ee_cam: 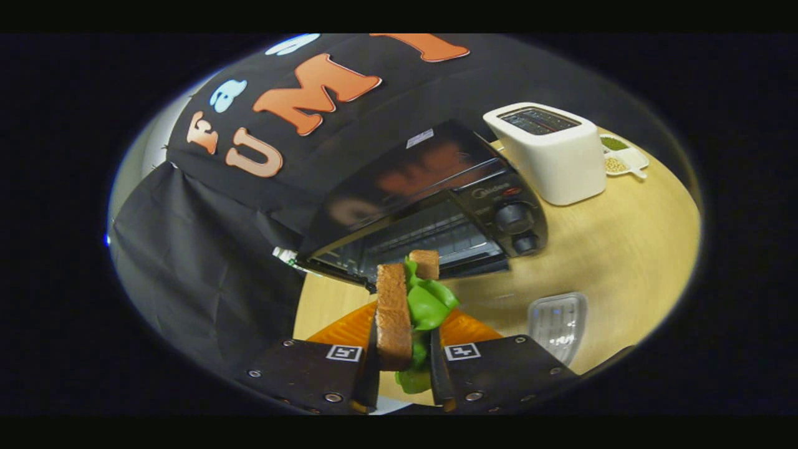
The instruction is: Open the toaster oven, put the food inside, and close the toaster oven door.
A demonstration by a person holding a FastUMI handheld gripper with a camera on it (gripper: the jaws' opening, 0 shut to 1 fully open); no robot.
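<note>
The gripper (404,368) is pinching a sandwich (405,312), one finger pressed on each bread face, so the bread and green lettuce stand on edge and cannot slide apart. The sandwich sits at lower centre of the frame, lifted above an orange plate (349,327) on the wooden table (623,249). Just beyond it, at centre frame, the toaster oven (430,212) has its door lowered and its wire rack exposed. The edge-on hold probably lets the food pass through the low opening. To the upper right stand a white toaster (548,153) and a small dish (623,156).
</note>
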